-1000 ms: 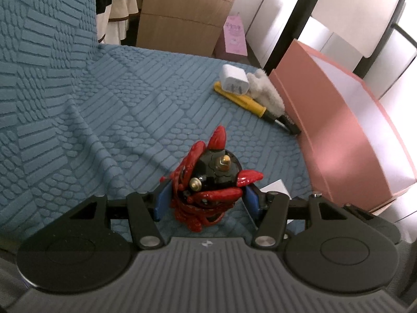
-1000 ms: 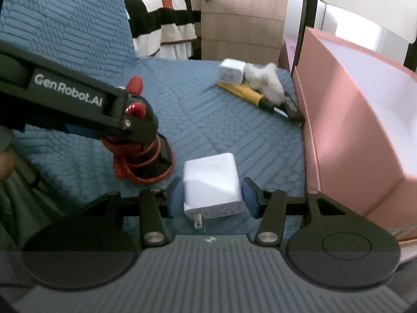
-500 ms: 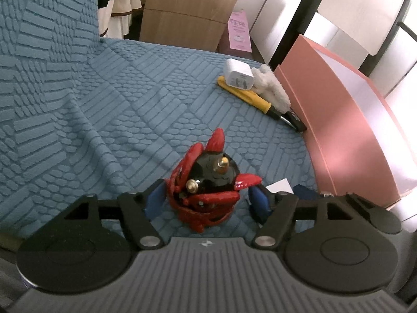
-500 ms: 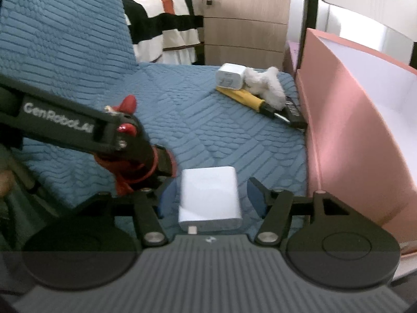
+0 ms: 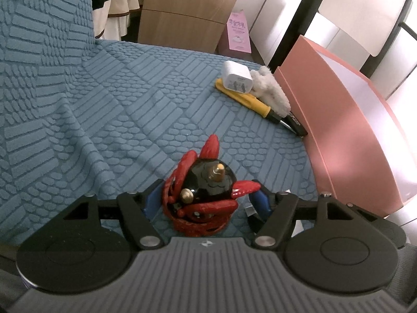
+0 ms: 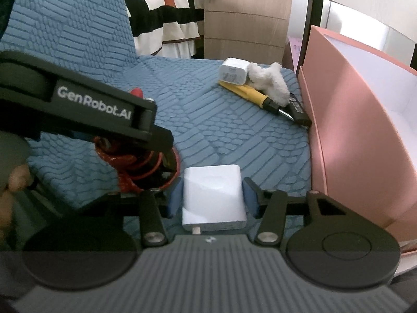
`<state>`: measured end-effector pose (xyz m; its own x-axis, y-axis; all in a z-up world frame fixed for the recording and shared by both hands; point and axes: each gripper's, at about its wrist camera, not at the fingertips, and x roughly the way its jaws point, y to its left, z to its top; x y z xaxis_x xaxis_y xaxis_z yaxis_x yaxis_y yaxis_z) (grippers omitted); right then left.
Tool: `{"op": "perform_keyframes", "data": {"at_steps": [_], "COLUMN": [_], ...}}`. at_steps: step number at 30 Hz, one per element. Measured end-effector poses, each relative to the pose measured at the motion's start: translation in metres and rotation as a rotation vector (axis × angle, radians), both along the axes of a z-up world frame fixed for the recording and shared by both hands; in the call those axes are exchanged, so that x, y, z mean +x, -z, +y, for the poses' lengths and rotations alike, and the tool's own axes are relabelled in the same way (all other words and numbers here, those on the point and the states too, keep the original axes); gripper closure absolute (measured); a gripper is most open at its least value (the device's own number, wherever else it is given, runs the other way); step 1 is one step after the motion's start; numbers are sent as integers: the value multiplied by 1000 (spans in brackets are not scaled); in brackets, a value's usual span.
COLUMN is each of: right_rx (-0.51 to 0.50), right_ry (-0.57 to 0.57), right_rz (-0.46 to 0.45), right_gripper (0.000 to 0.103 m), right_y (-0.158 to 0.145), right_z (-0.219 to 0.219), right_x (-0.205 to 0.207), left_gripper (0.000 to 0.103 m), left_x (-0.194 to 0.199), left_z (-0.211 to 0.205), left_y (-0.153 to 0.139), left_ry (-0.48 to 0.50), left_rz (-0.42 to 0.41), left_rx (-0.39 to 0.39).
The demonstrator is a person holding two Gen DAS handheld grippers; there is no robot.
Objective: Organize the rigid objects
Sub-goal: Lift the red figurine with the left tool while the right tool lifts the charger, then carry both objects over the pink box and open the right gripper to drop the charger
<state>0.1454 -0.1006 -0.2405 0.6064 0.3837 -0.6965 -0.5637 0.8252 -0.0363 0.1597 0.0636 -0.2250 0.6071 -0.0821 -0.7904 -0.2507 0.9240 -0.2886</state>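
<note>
A red and black figurine sits on the blue textured sofa cover, between the blue pads of my left gripper; the jaws stand close on both its sides. In the right wrist view the figurine is mostly hidden behind the left gripper's arm. A white charger block lies between the pads of my right gripper, which close on its two sides. A pink open box stands at the right.
At the far end of the seat lie a second white charger, a yellow-handled screwdriver, a white fluffy item and a black stick. A wooden cabinet and striped bedding stand beyond.
Both grippers opened wide about half a second ago and have now closed in again on the figurine and the charger. Both views have shifted slightly lower and closer.
</note>
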Motion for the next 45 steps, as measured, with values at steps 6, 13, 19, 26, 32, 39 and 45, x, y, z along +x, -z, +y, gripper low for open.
{"op": "perform_keyframes", "data": {"at_steps": [6, 13, 19, 26, 32, 39, 45], "right_rx": [15, 37, 62, 107, 160, 197, 224], "right_ry": [11, 30, 44, 46, 53, 40, 45], "right_rz": [21, 37, 44, 34, 1, -58, -99], "right_gripper": [50, 50, 50, 50, 50, 50, 50], "right_y": [-9, -24, -40, -74, -104, -145, -168], "right_z": [-3, -13, -20, -30, -45, -57, -66], "right_x": [-1, 1, 6, 8, 7, 4, 9], "left_gripper": [32, 40, 40, 40, 40, 40, 40], "left_x": [1, -2, -6, -15, -25, -27, -18], "left_z": [0, 2, 3, 1, -5, -17, -28], "left_y": [-2, -9, -24, -57, -88, -122, -142], "left_ry": [-5, 5, -8, -20, -25, -19, -24], "left_rz": [-1, -27, -65, -128, -159, -186, -190], "left_rx": [1, -26, -45, -50, -39, -36, -47]}}
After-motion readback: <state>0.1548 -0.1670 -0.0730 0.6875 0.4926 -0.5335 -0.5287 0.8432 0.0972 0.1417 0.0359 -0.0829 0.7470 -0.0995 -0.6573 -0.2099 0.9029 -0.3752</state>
